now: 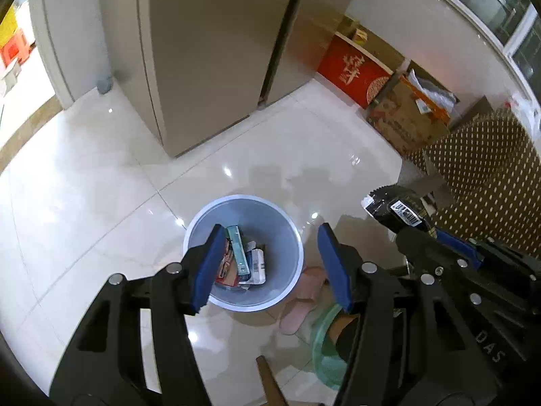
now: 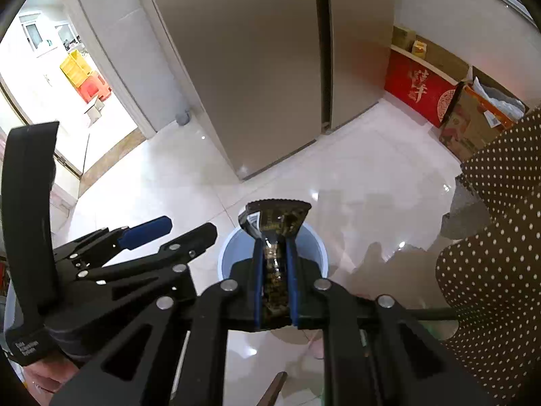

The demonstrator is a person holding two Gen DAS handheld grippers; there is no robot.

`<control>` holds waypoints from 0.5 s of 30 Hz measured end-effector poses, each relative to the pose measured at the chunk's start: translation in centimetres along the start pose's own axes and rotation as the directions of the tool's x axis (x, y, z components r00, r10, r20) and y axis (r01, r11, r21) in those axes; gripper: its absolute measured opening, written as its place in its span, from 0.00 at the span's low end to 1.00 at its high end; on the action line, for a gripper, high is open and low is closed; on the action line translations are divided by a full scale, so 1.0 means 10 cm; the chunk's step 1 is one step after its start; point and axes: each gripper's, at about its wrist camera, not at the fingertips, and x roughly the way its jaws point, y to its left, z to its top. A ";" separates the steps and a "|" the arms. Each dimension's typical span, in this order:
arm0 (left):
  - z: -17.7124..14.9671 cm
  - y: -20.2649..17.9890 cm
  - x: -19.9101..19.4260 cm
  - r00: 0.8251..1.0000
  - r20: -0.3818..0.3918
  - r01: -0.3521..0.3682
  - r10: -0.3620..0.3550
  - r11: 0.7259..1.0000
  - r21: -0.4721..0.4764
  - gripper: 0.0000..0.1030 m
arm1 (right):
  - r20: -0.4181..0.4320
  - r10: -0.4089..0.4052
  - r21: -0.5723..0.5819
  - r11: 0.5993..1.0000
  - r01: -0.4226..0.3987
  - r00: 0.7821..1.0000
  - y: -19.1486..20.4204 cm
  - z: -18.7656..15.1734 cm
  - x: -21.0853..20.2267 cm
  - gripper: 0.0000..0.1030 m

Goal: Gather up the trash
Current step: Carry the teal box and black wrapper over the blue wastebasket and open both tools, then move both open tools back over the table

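The left gripper [image 1: 270,264] hangs over the waste bin [image 1: 290,233], and its blue pads [image 1: 209,267] stand well apart with nothing between them; through the gap one sees into the bin. The bin is pale blue with a white rim and it stands on the glossy tiled floor [image 1: 101,203]; inside it lie several pieces of trash [image 1: 241,260], among them a green box and some white packets with a barcode.

The right gripper [image 2: 275,260] is closed on a dark wrapper [image 2: 275,216]; the pads press the wrapper from both sides, and its serrated upper edge stands out past the fingertips. In the right wrist view the wrapper is above the near rim of the bin; in the left wrist view it is seen to the right of the bin, higher than the rim.

Behind the bin stands a tall beige refrigerator [image 1: 216,50]; a red box [image 1: 351,71] leans at the wall to its right; a dotted brown cloth [image 2: 500,237] fills the right side.
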 end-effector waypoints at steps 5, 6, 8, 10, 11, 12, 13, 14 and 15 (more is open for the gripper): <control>0.04 0.09 -0.09 0.999 0.033 0.022 -0.020 0.999 -0.048 0.54 | 0.042 0.016 0.012 1.000 -0.017 0.999 0.06 0.10 -0.02 0.35; 0.05 0.11 -0.11 0.999 0.038 0.023 -0.021 0.998 -0.057 0.54 | 0.054 0.009 0.019 1.000 -0.010 0.998 0.07 0.12 -0.05 0.38; 0.07 0.14 -0.14 0.999 0.043 0.036 -0.033 0.997 -0.075 0.54 | 0.068 0.011 0.032 0.999 -0.013 0.998 0.07 0.15 -0.10 0.42; 0.07 0.13 -0.16 0.998 0.047 0.041 -0.038 0.996 -0.083 0.54 | 0.072 0.010 0.031 0.999 -0.013 0.997 0.06 0.19 -0.14 0.42; 0.08 0.12 -0.17 0.998 0.048 0.045 -0.041 0.996 -0.082 0.54 | 0.077 0.006 0.027 1.000 -0.008 0.997 0.06 0.19 -0.17 0.42; 0.09 0.09 -0.18 0.998 0.050 0.052 -0.048 0.996 -0.079 0.54 | 0.082 0.002 0.022 1.000 -0.003 0.997 0.06 0.18 -0.21 0.43; 0.09 0.07 -0.18 0.997 0.051 0.059 -0.055 0.995 -0.074 0.54 | 0.085 -0.003 0.020 1.000 0.002 0.996 0.04 0.18 -0.25 0.45; 0.09 0.04 -0.20 0.996 0.052 0.070 -0.066 0.995 -0.069 0.54 | 0.088 -0.008 0.019 1.000 0.006 0.996 0.03 0.17 -0.28 0.46; 0.09 0.01 -0.21 0.996 0.053 0.078 -0.075 0.995 -0.063 0.55 | 0.096 -0.022 0.019 1.000 0.020 0.995 0.00 0.13 -0.34 0.47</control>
